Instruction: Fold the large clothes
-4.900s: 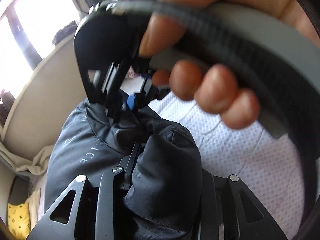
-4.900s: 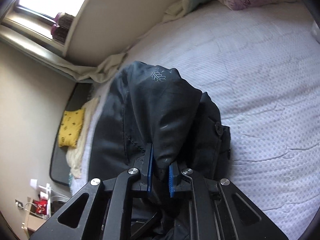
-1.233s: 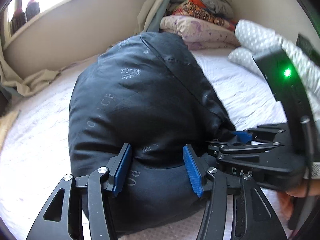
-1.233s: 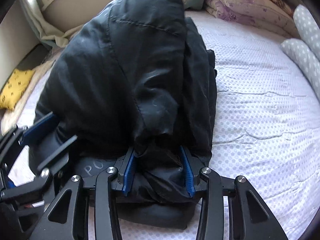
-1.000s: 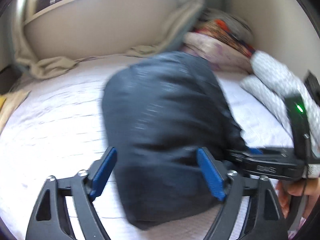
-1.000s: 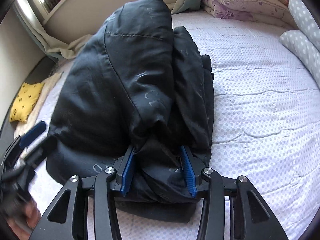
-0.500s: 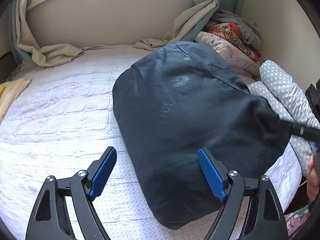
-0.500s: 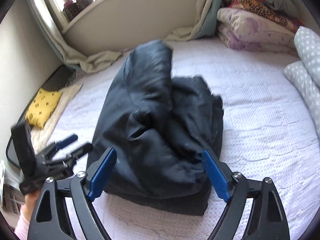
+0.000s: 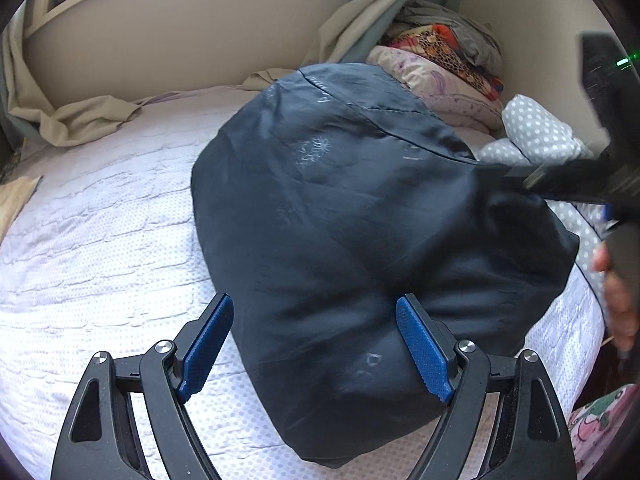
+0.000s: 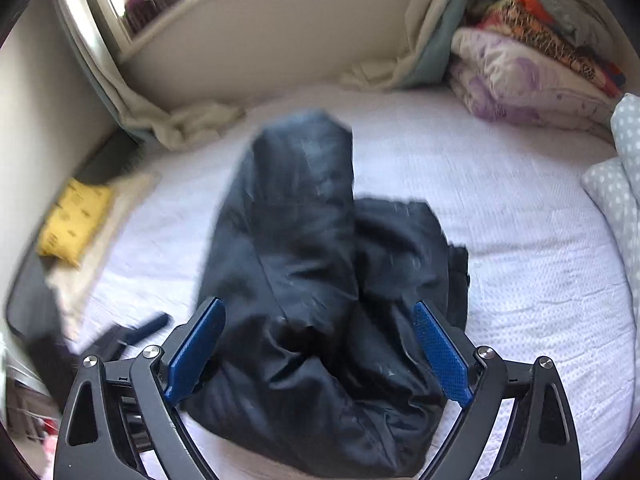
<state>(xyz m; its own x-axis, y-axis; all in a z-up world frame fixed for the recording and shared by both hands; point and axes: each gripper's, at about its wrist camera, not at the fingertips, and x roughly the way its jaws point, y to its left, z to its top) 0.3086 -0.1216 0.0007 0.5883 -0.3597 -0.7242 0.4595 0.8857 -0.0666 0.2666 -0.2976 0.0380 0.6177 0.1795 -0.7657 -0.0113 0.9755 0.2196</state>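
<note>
Folded jacket (image 10: 320,280) lies on the bed (image 10: 520,208); right gripper (image 10: 316,352) jaws opening off it (left gripper (image 9: 316,356) agape), fold apparently finished.

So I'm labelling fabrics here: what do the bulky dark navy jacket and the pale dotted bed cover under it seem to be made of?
Bulky dark navy jacket: probably a smooth synthetic shell such as nylon or polyester, padded; it has a faint sheen, printed lettering and puffy folds. Pale dotted bed cover: seemingly a matte quilted or textured cotton-like weave, with fine dots and puckered ridges.

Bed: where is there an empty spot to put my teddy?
Bare bedspread lies between the dark jacket and the dotted pillows; also between jacket and beige curtain. The far corner is crowded with folded blankets.
</note>
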